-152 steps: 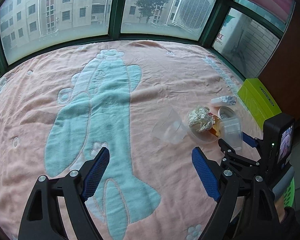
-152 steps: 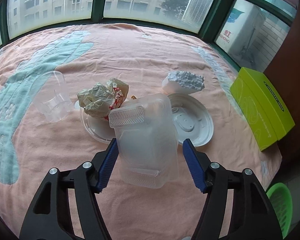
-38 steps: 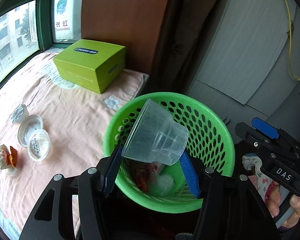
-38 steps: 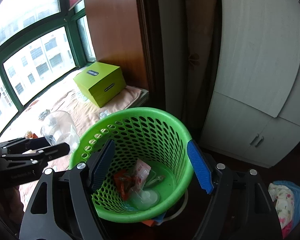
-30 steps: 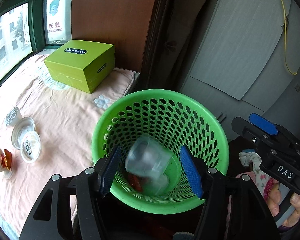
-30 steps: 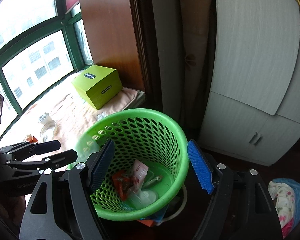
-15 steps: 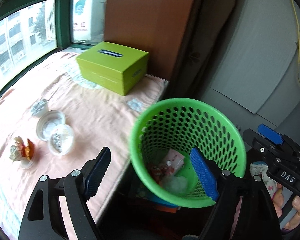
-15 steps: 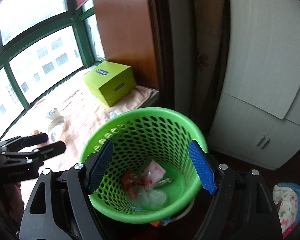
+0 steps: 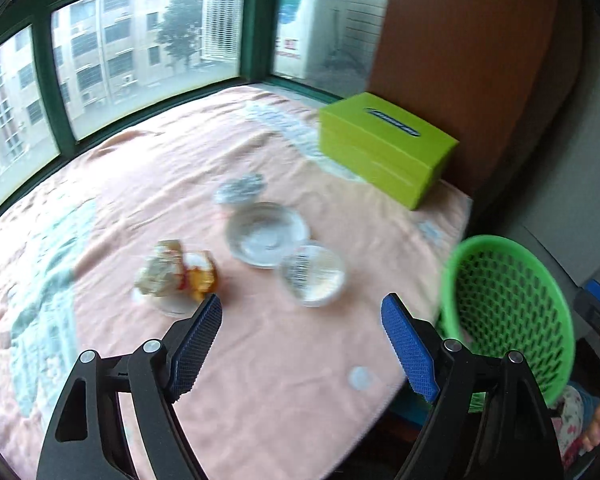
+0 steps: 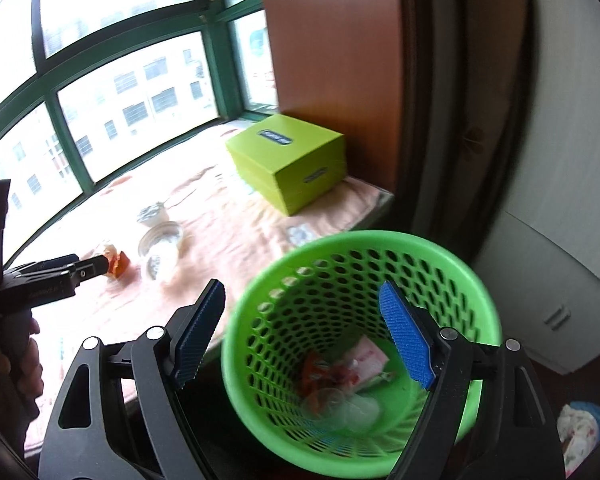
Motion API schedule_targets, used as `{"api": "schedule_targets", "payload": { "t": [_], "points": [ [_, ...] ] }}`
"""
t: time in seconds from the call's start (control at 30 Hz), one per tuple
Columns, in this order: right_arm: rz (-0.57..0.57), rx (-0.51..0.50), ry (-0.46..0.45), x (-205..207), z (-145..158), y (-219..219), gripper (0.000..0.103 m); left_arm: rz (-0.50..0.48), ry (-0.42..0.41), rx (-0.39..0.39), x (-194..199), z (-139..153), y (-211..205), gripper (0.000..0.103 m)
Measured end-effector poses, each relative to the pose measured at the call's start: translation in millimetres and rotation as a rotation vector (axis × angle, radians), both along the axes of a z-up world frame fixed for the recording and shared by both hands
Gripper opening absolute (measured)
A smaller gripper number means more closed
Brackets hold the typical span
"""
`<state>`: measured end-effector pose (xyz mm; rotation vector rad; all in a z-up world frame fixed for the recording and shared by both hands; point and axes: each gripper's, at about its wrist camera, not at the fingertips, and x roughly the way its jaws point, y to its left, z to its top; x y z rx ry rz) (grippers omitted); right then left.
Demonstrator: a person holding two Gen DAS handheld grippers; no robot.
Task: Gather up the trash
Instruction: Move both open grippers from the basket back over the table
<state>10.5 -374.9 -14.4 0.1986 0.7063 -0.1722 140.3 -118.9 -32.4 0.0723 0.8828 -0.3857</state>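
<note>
While both grippers gape empty, the left gripper (image 9: 302,316) faces the clear lidded cup (image 9: 313,274) — just ahead, beside the green basket (image 9: 508,304) — nearer than the right gripper (image 10: 302,308).

Left black two-finger gripper w/ blue ribbed pads (image 9: 302,332): jaws spread wide, nothing btwn them, angled fwd and down. Right black two-finger gripper w/ blue ribbed pads (image 10: 302,330): also wide apart, empty, tipped down. Person's left hand (image 10: 22,364) wrapped round the left gripper's handle, seen from right wrist cam.
</note>
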Motion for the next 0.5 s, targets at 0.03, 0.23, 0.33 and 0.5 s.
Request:
{"api": "schedule_targets", "payload": {
  "t": [0.03,0.23,0.33,0.5],
  "points": [
    [0.011,0.001,0.002,4,0,4,0.079,0.022,0.001,0.007,7,-2,10,0.079],
    [0.074,0.008,0.017,29,-4,28,0.079,0.111,0.029,0.034,42,-22,55,0.075],
    [0.104,0.020,0.033,41,-9,38,0.079,0.139,0.057,0.040,58,-34,71,0.074],
    [0.151,0.022,0.056,59,-16,59,0.079,0.155,0.086,0.049,78,-52,85,0.074]
  ]
}}
